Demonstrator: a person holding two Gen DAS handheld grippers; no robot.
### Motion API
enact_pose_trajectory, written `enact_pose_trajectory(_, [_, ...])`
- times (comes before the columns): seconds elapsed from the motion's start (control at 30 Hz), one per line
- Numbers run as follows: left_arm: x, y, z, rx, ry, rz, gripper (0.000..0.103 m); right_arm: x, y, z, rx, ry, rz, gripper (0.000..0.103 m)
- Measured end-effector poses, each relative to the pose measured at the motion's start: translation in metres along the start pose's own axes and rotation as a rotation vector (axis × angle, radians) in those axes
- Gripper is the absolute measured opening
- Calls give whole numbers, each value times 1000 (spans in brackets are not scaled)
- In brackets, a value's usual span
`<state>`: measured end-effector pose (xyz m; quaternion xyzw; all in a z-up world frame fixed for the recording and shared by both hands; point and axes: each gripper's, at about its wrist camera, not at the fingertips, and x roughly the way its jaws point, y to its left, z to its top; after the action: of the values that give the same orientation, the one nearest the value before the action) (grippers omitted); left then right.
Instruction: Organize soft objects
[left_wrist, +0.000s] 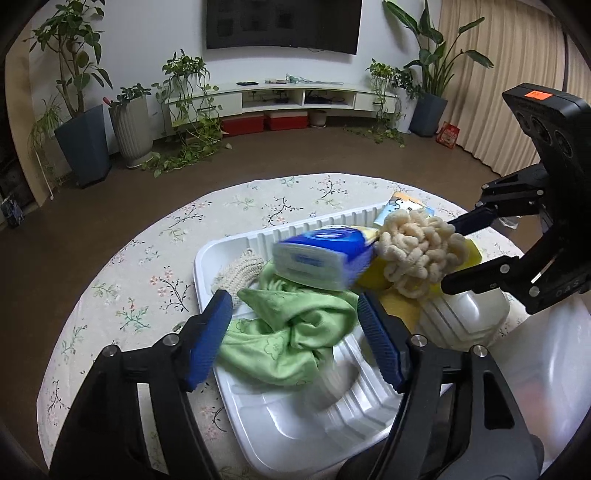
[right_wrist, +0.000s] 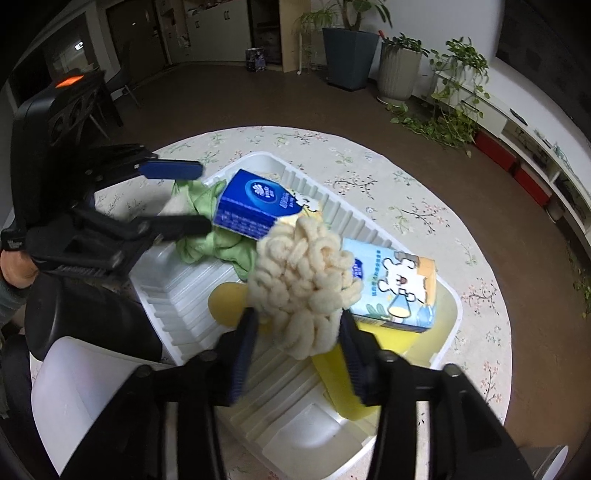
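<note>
A white ribbed tray (left_wrist: 229, 373) on the flowered table holds the soft things. My left gripper (left_wrist: 293, 306) is open over a crumpled green cloth (left_wrist: 295, 328). Just past its tips a blue tissue pack (left_wrist: 321, 258) shows blurred, touching neither finger. My right gripper (right_wrist: 297, 317) is open, with the lower end of a cream looped puff (right_wrist: 299, 273) between its fingers; the pads do not squeeze it. A cartoon-printed tissue pack (right_wrist: 399, 291) lies beside the puff, and yellow sponges (right_wrist: 343, 384) lie under it. From the right wrist view the left gripper (right_wrist: 205, 197) faces the blue pack (right_wrist: 255, 206).
A cream knitted pad (left_wrist: 240, 269) lies in the tray's far left corner. A white plastic bin (left_wrist: 554, 369) stands close to the tray on the near right. The round table's edge (left_wrist: 110, 258) drops to a brown floor, with potted plants and a low shelf beyond.
</note>
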<state>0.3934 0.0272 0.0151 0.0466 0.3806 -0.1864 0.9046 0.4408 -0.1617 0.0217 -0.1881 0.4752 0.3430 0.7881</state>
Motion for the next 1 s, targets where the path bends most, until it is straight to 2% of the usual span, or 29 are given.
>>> enact_pose_trajectory(0.13, [-2, -2, 1, 4, -2, 7, 73, -6, 0, -1, 4, -18, -6, 61])
enact_pose_trajectory(0.27, [-10, 0, 4, -11, -21, 14, 88, -16, 1, -3, 4, -43, -12, 67])
enact_pose_trajectory(0.37, [-15, 3, 5, -20, -27, 24, 99, -25, 0, -4, 8, -68, -21, 78])
enact_pose_trajectory(0.5, [-24, 7, 7, -37, -44, 52, 100, -35, -8, -7, 47, -102, -45, 86])
enact_pose_trajectory(0.7, [-37, 13, 5, -66, -73, 101, 103, -49, -24, -20, 132, -159, -78, 92])
enact_pose_trajectory(1.0, [-75, 23, -14, -155, -135, 194, 103, -70, -45, -69, 348, -233, -153, 94])
